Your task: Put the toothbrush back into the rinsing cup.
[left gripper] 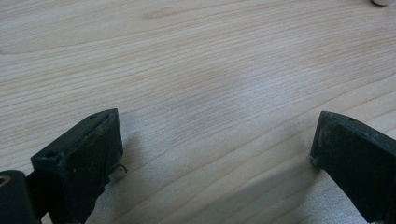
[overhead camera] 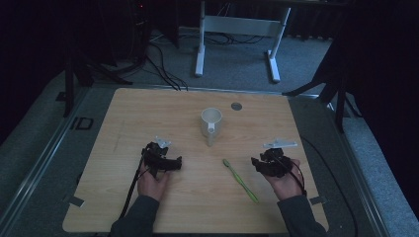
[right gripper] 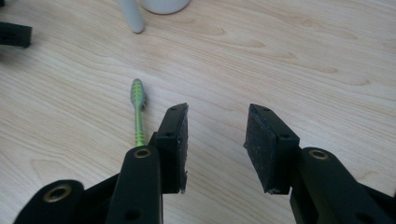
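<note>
Both jaws parted, empty, toothbrush (right gripper: 137, 112) beside right gripper (right gripper: 215, 130)

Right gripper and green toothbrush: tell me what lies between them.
Nothing but bare wood. In the high view the green toothbrush lies just left of the right gripper, with open table between; the right gripper view shows it beside the open jaws.

Left gripper (overhead camera: 179, 163) and right gripper (overhead camera: 253, 162), fingers apart.
</note>
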